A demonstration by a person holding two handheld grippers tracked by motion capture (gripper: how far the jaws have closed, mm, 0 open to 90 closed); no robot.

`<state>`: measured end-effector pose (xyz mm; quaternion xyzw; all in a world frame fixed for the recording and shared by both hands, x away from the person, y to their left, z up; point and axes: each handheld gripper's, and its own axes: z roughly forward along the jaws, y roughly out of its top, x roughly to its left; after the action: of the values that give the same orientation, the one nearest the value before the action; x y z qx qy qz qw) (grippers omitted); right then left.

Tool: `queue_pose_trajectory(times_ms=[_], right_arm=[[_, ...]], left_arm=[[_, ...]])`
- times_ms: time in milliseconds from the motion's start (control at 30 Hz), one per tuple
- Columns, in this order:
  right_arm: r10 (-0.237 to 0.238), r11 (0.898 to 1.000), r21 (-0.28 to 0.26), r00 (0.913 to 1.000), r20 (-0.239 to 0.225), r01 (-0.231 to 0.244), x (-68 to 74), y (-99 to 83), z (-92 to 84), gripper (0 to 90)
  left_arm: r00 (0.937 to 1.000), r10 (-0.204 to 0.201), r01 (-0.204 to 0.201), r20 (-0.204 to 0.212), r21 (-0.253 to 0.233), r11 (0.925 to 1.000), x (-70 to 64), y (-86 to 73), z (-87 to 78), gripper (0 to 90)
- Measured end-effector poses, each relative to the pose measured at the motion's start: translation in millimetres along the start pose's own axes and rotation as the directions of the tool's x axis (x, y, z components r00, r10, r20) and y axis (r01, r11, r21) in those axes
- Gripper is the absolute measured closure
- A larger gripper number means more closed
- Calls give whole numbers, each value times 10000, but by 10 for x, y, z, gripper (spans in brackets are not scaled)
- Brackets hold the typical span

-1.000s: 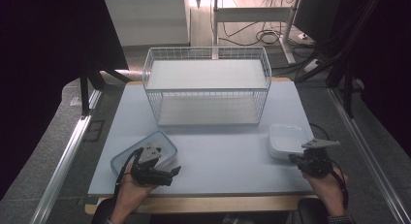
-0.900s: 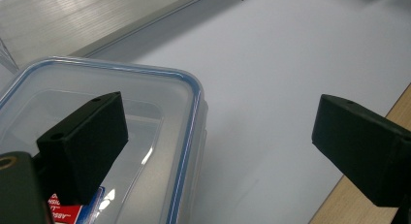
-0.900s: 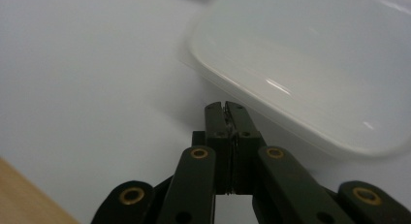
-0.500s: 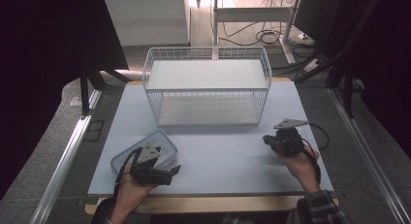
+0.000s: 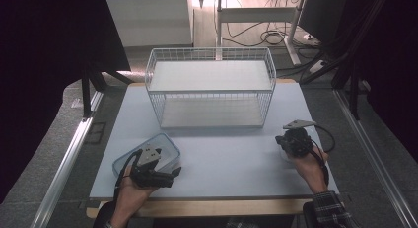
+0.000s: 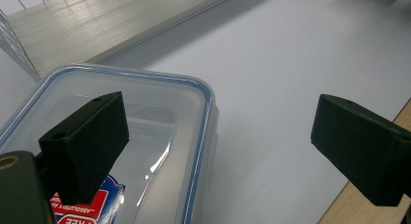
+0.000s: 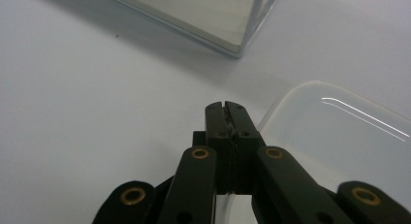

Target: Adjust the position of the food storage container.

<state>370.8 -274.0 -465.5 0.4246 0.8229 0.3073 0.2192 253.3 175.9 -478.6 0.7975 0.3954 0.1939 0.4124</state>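
**Parts in hand**
- Blue-rimmed clear piece (image 5: pixel 165 145) (lid or shallow box, cannot tell): flat on the table (image 5: pixel 226 154), front-left corner. In the high view its long axis runs diagonally, near-left to far-right; the far-right corner points toward the wire basket (image 5: pixel 209 90).
- Translucent tub (image 7: pixel 339 136): front-right of the table, well apart from the blue-rimmed piece. Mostly under the right gripper in the high view, so its long axis cannot be read.

**Tool state**
- Left gripper (image 5: pixel 171 177): jaws wide apart, nothing held. In the left gripper view (image 6: pixel 218 136) one jaw hangs over the clear panel and the other over bare table, so the piece's blue edge runs up between them. Contact w/ the piece: cannot tell.
- Right gripper (image 7: pixel 227 107): jaws pressed fully together. The tub's rounded corner lies just beside and below the tips, on the right of the right gripper view. Whether a thin bit of rim is pinched: cannot tell.

**Governing relation**
- The two parts lie on one line across the front of the table, tub to the right, blue-rimmed piece to the left.
- Each hand is nearer its own part.
- Judgement: bringing them together means a leftward travel of the tub, or a rightward travel of the piece, short of the basket.
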Motion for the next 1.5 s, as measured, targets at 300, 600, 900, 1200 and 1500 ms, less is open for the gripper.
queue_pose_trajectory(times_ms=[300, 600, 900, 1200, 1500], right_arm=[[168, 9999, -40, 9992, 356, -167, -144, -81, -68, 889], [-167, 9966, -815, 9996, -234, 147, 11, -62, -164, 869], [-724, 9908, -1196, 9950, -687, 638, 212, -67, -118, 678], [-871, 9895, -1209, 9942, -639, 789, 260, -82, -57, 543], [-985, 9888, -1189, 9927, -690, 899, 293, -80, -27, 475]], left_arm=[[9997, -124, 125, -219, 44, 9999, 54, -1, -40, 67], [9899, -745, 749, -1207, -11, 9972, 299, -88, -324, 324], [9565, -1767, 1838, -2320, 92, 9829, 519, -383, -674, 838], [9218, -2536, 2724, -2933, 243, 9619, 674, -723, -941, 899], [9091, -3033, 3415, -2856, 941, 9351, 752, -900, -909, 898]])
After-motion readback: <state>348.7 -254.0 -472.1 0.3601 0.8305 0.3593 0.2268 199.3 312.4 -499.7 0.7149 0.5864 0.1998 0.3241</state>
